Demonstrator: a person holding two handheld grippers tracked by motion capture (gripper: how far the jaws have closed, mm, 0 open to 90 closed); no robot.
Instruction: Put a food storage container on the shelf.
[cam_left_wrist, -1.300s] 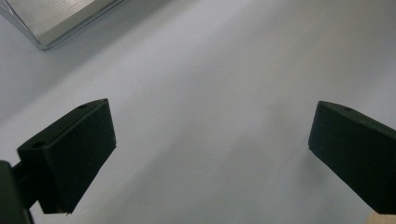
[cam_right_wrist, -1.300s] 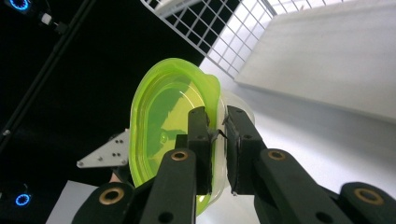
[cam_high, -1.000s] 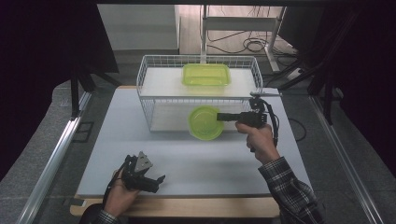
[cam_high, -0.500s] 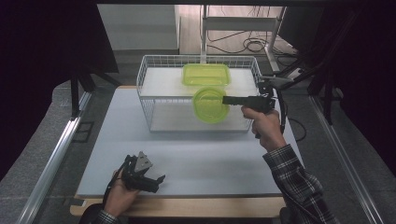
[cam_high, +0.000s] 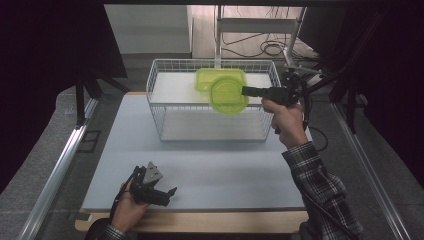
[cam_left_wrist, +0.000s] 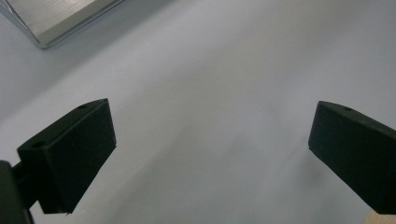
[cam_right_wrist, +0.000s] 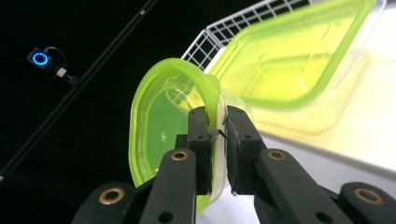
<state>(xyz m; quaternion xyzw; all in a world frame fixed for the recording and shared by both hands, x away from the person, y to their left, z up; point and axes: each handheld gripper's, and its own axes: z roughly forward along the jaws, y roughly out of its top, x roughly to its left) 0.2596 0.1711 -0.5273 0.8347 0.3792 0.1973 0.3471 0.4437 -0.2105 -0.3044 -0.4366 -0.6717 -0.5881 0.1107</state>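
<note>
My right gripper (cam_high: 246, 90) (cam_right_wrist: 217, 133) is shut on the rim of a round lime-green plastic container (cam_high: 227, 96) (cam_right_wrist: 163, 130). It holds the container tilted in the air over the white wire basket (cam_high: 165, 75). A rectangular lime-green container (cam_high: 205, 76) (cam_right_wrist: 289, 60) lies on the basket's upper shelf, just behind the round one. My left gripper (cam_high: 170, 192) (cam_left_wrist: 210, 154) rests near the table's front edge, its jaws open over the bare white surface with nothing between them.
The white table top (cam_high: 125, 145) spreads in front of the basket. A metal rail (cam_high: 60, 165) runs along the left side. Cables lie on the floor (cam_high: 265, 47) behind the basket, and dark stands rise at both sides.
My right gripper has lifted the round green container from in front of the basket's lower part up to its top edge, toward the rectangular container. The left gripper has stayed still.
</note>
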